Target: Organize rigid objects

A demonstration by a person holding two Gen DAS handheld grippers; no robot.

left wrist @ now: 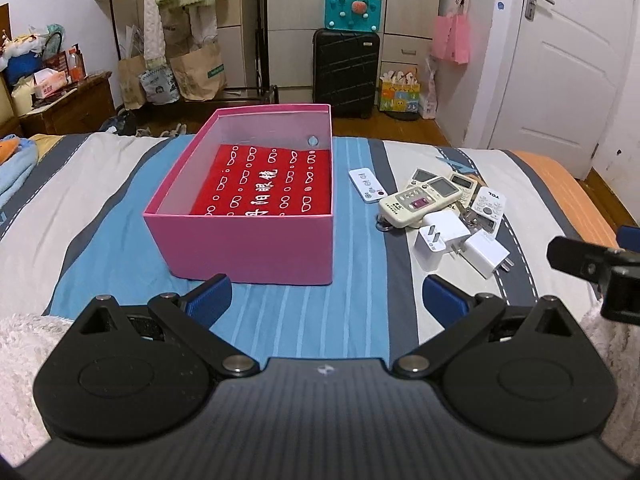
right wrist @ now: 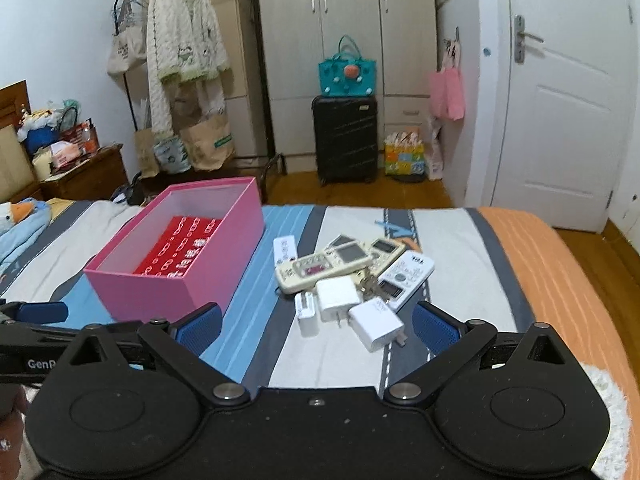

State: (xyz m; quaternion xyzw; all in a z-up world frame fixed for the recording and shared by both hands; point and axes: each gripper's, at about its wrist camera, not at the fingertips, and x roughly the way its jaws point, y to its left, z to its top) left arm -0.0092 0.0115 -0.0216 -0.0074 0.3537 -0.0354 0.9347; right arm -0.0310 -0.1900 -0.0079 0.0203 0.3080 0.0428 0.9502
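An open pink box (left wrist: 248,240) (right wrist: 160,288) stands on the bed with a red patterned item (left wrist: 268,184) lying inside. To its right lies a pile of several remote controls (left wrist: 420,200) (right wrist: 320,266), white plug chargers (left wrist: 440,238) (right wrist: 376,324) and keys (right wrist: 370,282). My left gripper (left wrist: 326,296) is open and empty, low over the bed just in front of the box. My right gripper (right wrist: 318,328) is open and empty, close in front of the chargers. Part of the right gripper (left wrist: 592,268) shows at the right edge of the left wrist view.
The striped bedspread (left wrist: 100,208) has an orange edge (right wrist: 560,272) on the right. A light blue blanket (right wrist: 24,224) lies at the left. Beyond the bed are a black suitcase (right wrist: 346,140), a clothes rack (right wrist: 180,60), wardrobes and a white door (right wrist: 560,120).
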